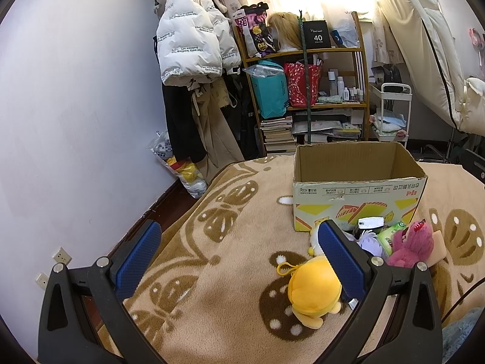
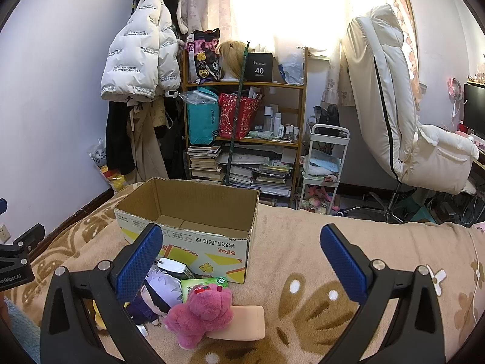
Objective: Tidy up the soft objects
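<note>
An open, empty cardboard box (image 1: 360,194) stands on the beige patterned blanket (image 1: 230,257); it also shows in the right wrist view (image 2: 194,227). Soft toys lie in front of it: a yellow plush (image 1: 312,288), a pink plush bear (image 2: 203,312), a white-haired doll (image 2: 160,291), a peach foam block (image 2: 245,321) and a green packet (image 2: 206,283). My left gripper (image 1: 239,242) is open, its right finger just beside the yellow plush. My right gripper (image 2: 242,245) is open and empty, above the pink bear and the foam block.
A cluttered shelf (image 2: 245,127) with bags and books, hanging coats (image 2: 142,69), a white trolley (image 2: 324,163) and a white chair (image 2: 406,127) stand beyond the bed. The bed edge drops off at the left near the wall (image 1: 75,121).
</note>
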`<state>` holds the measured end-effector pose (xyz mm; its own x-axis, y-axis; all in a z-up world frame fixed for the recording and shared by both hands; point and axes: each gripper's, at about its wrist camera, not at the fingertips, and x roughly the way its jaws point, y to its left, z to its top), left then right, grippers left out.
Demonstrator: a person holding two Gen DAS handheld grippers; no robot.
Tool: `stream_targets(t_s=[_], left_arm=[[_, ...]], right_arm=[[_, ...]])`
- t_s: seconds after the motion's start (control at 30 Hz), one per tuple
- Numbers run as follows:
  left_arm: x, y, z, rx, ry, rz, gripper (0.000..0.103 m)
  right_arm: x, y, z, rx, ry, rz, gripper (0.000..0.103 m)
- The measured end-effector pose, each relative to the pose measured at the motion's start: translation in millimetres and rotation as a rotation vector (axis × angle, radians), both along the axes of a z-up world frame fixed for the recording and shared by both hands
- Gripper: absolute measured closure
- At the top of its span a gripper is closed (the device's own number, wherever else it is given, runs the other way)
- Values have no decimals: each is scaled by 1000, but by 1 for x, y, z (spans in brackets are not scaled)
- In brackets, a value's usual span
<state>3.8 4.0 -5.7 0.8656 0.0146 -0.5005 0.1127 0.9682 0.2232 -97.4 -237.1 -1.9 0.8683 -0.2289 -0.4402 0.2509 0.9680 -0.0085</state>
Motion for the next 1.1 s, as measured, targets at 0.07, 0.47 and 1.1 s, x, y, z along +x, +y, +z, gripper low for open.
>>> stream_targets(t_s=[0.07, 0.47, 1.1], left_arm=[[0, 0, 0, 0, 1, 0, 1], [6, -1, -6, 10, 44, -3, 1], [49, -25, -32, -1, 237, -13, 1]], right_arm=[[0, 0, 0, 0, 0, 1, 0], [2, 7, -7, -2, 5, 8, 0], [39, 14, -31, 43, 125, 51, 0]])
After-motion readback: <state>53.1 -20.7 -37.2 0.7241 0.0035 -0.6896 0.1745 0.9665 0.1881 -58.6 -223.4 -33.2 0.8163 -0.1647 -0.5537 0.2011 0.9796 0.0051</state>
